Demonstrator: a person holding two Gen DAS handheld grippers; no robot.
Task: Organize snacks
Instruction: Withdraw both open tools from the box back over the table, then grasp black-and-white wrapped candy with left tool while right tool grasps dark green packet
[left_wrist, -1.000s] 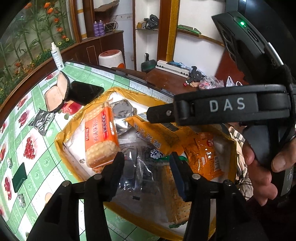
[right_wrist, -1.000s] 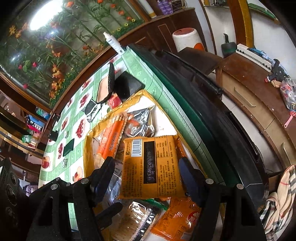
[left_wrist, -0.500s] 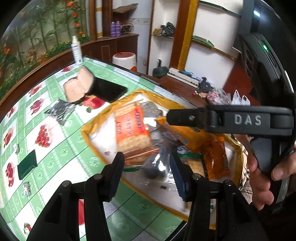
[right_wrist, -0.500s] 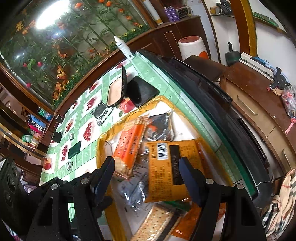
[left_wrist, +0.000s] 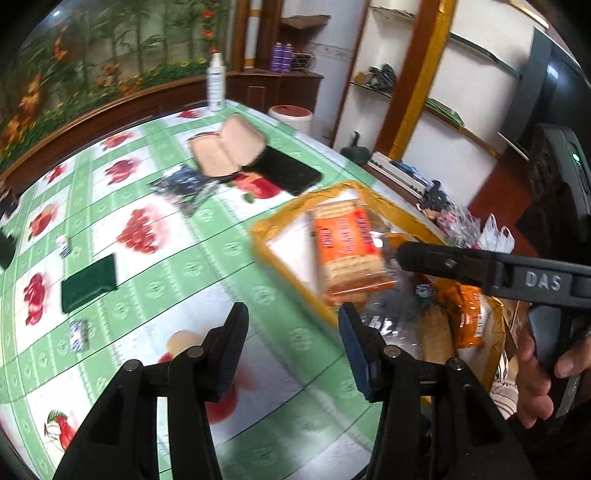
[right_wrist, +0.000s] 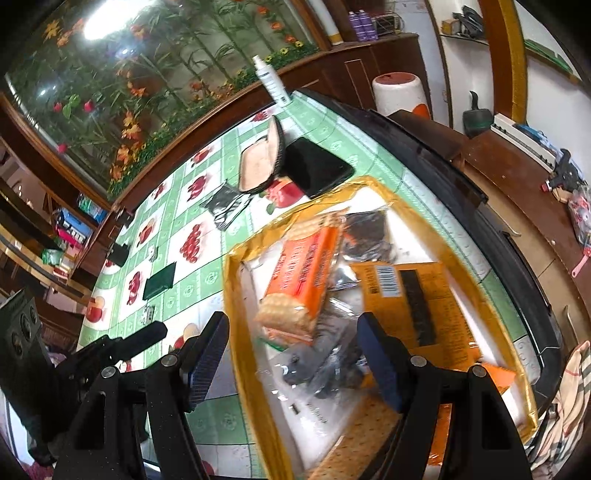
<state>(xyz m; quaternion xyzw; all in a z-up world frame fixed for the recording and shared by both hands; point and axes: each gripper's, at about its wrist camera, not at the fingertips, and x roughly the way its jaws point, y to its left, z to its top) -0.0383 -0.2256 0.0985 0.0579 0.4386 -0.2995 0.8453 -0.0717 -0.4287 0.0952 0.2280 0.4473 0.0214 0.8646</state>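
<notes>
A yellow-rimmed tray (right_wrist: 231, 295) holds several snack packs: an orange cracker pack (right_wrist: 301, 282), a flat orange packet with a barcode (right_wrist: 406, 295) and dark foil wrappers (right_wrist: 365, 232). It also shows in the left wrist view (left_wrist: 284, 258), with the cracker pack (left_wrist: 347, 251) in it. My right gripper (right_wrist: 293, 360) is open and empty above the tray's near left part. My left gripper (left_wrist: 291, 347) is open and empty over the tablecloth, just left of the tray.
On the green fruit-print tablecloth (left_wrist: 155, 258) lie an open glasses case (left_wrist: 225, 149), a black phone (left_wrist: 284, 173), a foil wrapper (left_wrist: 184, 184), a dark green pad (left_wrist: 86, 282) and a spray bottle (left_wrist: 216, 83). The table's edge (right_wrist: 424, 147) runs right of the tray.
Both grippers have pulled back and left from over the tray. My left gripper now hangs over bare tablecloth. Both stay open and empty.
</notes>
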